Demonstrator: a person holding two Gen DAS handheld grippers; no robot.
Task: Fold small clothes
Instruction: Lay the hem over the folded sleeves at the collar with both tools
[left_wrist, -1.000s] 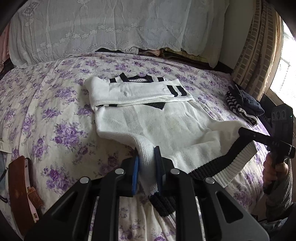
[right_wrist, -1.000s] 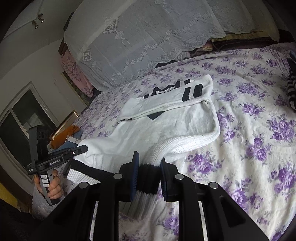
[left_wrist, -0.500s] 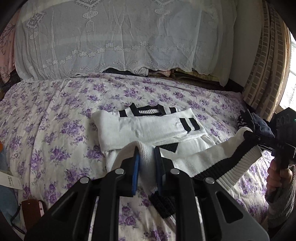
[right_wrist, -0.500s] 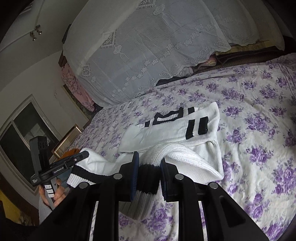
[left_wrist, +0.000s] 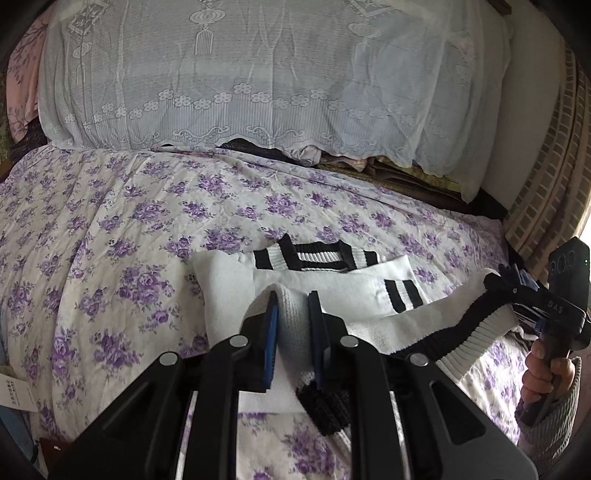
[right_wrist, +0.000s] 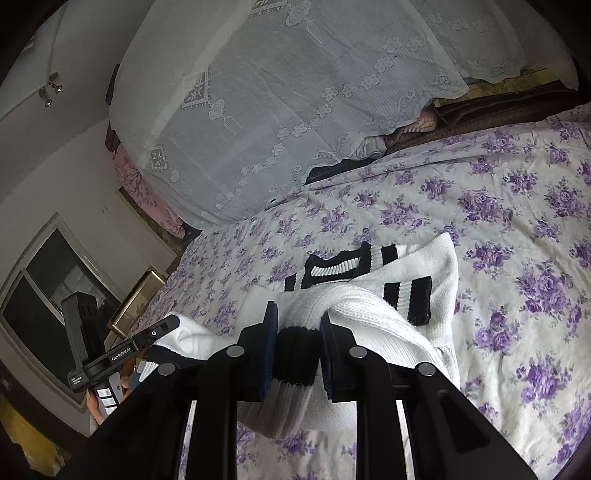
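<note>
A white knit sweater (left_wrist: 229, 284) with black stripes lies on the floral bed, sleeves folded across its top; it also shows in the right wrist view (right_wrist: 436, 266). My left gripper (left_wrist: 292, 299) is shut on the white bottom corner of the sweater, lifted over the folded part. My right gripper (right_wrist: 297, 317) is shut on the black ribbed hem (right_wrist: 295, 354) at the other corner. The hem (left_wrist: 476, 328) stretches between both grippers above the bed. The right gripper also shows in the left wrist view (left_wrist: 495, 282), the left one in the right wrist view (right_wrist: 173, 325).
The purple-flowered bedspread (left_wrist: 129, 221) covers the bed. A lace-covered pile (left_wrist: 258, 74) stands at the bed's head. Dark striped clothes (left_wrist: 517, 273) lie by the right edge near a curtain (left_wrist: 546, 184). A window (right_wrist: 55, 280) is at the left.
Both grippers have carried the sweater's bottom hem up and forward toward the collar, so the lower half now hangs over the folded sleeves. Both stay shut.
</note>
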